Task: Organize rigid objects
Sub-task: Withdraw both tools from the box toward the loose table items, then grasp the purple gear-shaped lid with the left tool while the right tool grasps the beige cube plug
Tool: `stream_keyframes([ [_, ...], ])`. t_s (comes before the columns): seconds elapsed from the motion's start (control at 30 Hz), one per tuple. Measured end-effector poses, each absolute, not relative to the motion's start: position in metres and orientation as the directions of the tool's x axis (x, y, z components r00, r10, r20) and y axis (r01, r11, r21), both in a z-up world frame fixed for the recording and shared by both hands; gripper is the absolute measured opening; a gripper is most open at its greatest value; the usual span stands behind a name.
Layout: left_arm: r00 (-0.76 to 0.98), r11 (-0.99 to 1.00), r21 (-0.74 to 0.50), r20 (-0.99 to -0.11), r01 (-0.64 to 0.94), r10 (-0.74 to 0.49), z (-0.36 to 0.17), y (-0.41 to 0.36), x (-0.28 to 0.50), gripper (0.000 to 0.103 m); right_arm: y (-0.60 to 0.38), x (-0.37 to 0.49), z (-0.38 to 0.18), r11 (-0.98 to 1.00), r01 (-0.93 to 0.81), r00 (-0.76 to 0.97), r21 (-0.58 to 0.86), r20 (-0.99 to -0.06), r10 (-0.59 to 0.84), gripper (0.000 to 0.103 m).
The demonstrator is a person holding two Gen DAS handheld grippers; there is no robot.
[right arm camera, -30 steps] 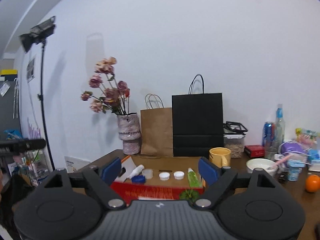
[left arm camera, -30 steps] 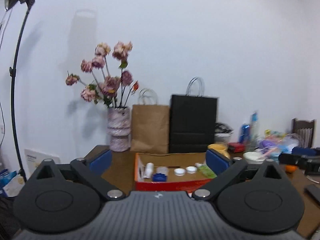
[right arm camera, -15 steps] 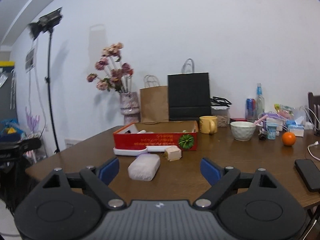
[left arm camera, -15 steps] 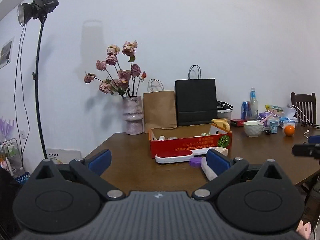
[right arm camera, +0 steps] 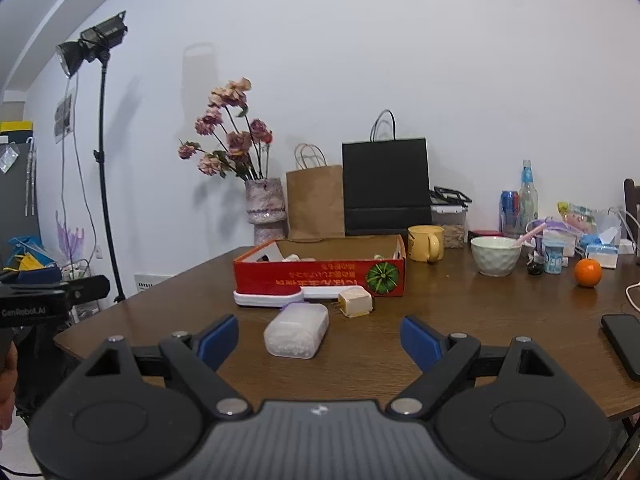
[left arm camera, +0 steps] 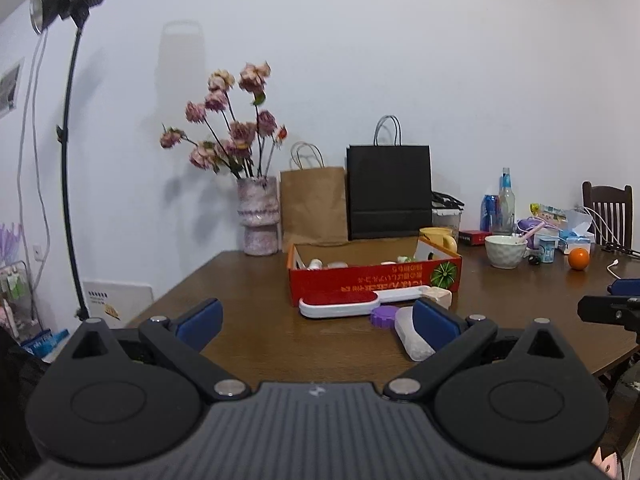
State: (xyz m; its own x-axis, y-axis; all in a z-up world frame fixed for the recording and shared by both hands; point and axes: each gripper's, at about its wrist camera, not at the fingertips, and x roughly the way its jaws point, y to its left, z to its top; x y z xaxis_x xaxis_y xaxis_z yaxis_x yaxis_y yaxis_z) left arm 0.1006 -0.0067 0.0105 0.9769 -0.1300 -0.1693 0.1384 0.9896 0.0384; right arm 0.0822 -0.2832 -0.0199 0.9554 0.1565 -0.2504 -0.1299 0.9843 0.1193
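Observation:
A red cardboard box [left arm camera: 374, 280] [right arm camera: 320, 276] holding several small items stands mid-table. In front of it lie a white brush with a red pad [left arm camera: 340, 303] [right arm camera: 268, 297], a purple lid [left arm camera: 383, 315], a cream plug adapter [left arm camera: 440, 295] [right arm camera: 355, 301] and a frosted white case [right arm camera: 297, 331] [left arm camera: 408, 338]. My left gripper [left arm camera: 318, 322] hovers open at the near table edge, nothing between its fingers. My right gripper [right arm camera: 319, 338] is open too; the frosted case lies ahead between its blue pads [right arm camera: 416, 340], untouched.
Along the wall stand a flower vase [left arm camera: 258, 216], a brown bag [left arm camera: 314, 204] and a black bag [left arm camera: 389, 192]. To the right sit a yellow mug [right arm camera: 426, 243], white bowl [right arm camera: 495, 256], orange [right arm camera: 588, 273], bottles and a phone [right arm camera: 624, 344]. A lamp stand [left arm camera: 70, 160] rises at left.
Both grippers have pulled back from over the box and sunk to table height. The items in front of the box have come into view. Both stay open.

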Motion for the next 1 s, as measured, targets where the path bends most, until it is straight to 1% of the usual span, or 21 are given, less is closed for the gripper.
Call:
stream_keyframes([
  [0.1, 0.967, 0.988, 0.017, -0.209, 0.155, -0.148, 0.006, -0.013, 0.129, 0.103, -0.288, 0.104, -0.024, 0.984, -0.129, 0.947, 0.125, -0.278, 0.159, 0.086],
  [0.23, 0.942, 0.987, -0.011, -0.299, 0.158, -0.154, -0.002, -0.022, 0.180, 0.103, -0.295, 0.138, -0.027, 0.984, -0.134, 0.939, 0.117, -0.302, 0.164, 0.086],
  [0.3, 0.921, 0.983, -0.058, -0.344, 0.173, -0.182, -0.003, -0.025, 0.205, 0.103, -0.299, 0.158, -0.027, 0.984, -0.136, 0.933, 0.111, -0.320, 0.165, 0.086],
  [0.4, 0.902, 0.973, -0.130, -0.367, 0.192, -0.227, 0.000, -0.029, 0.233, 0.103, -0.303, 0.190, -0.028, 0.985, -0.142, 0.924, 0.096, -0.343, 0.167, 0.086],
  [0.5, 0.887, 0.970, -0.142, -0.397, 0.196, -0.237, -0.001, -0.040, 0.266, 0.103, -0.307, 0.225, -0.031, 0.984, -0.155, 0.912, 0.088, -0.369, 0.177, 0.086],
  [0.57, 0.869, 0.968, -0.149, -0.427, 0.203, -0.248, -0.004, -0.047, 0.289, 0.101, -0.308, 0.248, -0.033, 0.983, -0.165, 0.903, 0.080, -0.388, 0.183, 0.085],
  [0.63, 0.847, 0.965, -0.162, -0.464, 0.205, -0.258, -0.010, -0.055, 0.314, 0.095, -0.309, 0.276, -0.036, 0.981, -0.175, 0.892, 0.079, -0.409, 0.192, 0.084],
  [0.7, 0.819, 0.960, -0.175, -0.502, 0.217, -0.277, -0.016, -0.063, 0.337, 0.094, -0.310, 0.301, -0.038, 0.979, -0.185, 0.884, 0.080, -0.423, 0.202, 0.080],
  [0.83, 0.758, 0.951, -0.197, -0.575, 0.238, -0.309, -0.033, -0.080, 0.376, 0.093, -0.310, 0.344, -0.047, 0.977, -0.196, 0.864, 0.084, -0.456, 0.212, 0.080],
  [0.9, 0.738, 0.949, -0.183, -0.597, 0.257, -0.315, -0.038, -0.089, 0.389, 0.093, -0.309, 0.364, -0.053, 0.976, -0.201, 0.851, 0.081, -0.479, 0.214, 0.078],
  [1.0, 0.725, 0.954, -0.146, -0.624, 0.261, -0.293, -0.046, -0.101, 0.404, 0.086, -0.308, 0.389, -0.062, 0.973, -0.215, 0.828, 0.089, -0.512, 0.229, 0.075],
])
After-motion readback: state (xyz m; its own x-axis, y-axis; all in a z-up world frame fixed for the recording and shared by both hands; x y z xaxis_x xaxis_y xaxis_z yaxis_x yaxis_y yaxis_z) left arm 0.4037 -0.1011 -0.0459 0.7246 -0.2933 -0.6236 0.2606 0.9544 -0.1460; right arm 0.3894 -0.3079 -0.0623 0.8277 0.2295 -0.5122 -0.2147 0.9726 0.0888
